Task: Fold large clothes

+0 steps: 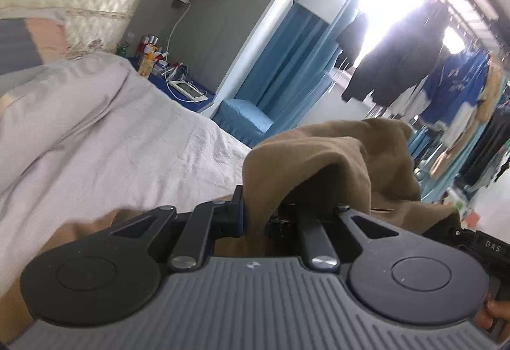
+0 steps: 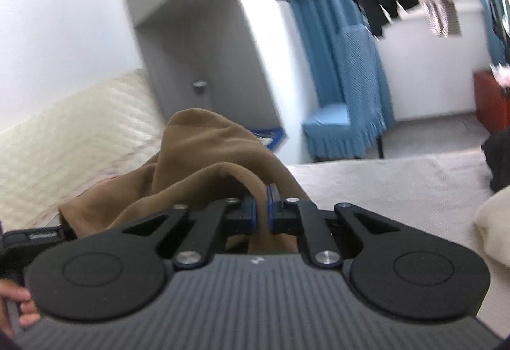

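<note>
Here, largest first:

Bed: a bed (image 1: pixel 105 133) with a pale lilac sheet fills the near left of the left wrist view; in the right wrist view the same sheet stretches to the right behind the gripper.
Headboard: a cream quilted headboard (image 2: pixel 73 133) stands at the far left.
Hanging clothes: dark and blue clothes (image 1: pixel 414 63) hang on a line at the far right, in front of a bright window.
Curtain: a blue curtain (image 1: pixel 287 56) hangs far off, near the middle.
Chair: a chair with a blue cover (image 2: pixel 344 114) stands beyond the bed, in front of the curtain.
Garment: a brown garment (image 2: pixel 204 158) is bunched up above the bed, right at the near end, draped over both grippers and humped above their fingers.
Left gripper: the left gripper (image 1: pixel 271 206) is closed on a fold of the brown garment; the cloth hides its right finger, and only the left finger (image 1: pixel 237 209) with its blue pad shows.
Right gripper: the right gripper (image 2: pixel 262 209) is clamped on a rolled edge of the same garment, pinched thin between the two blue pads (image 2: pixel 272 206).
Bedside table: a blue bedside table (image 1: pixel 178 85) at the far left carries bottles, cables and a white tablet.
Person's fingers: fingertips (image 1: pixel 492 315) show at the near right edge of the left wrist view, gripping the handle.
</note>
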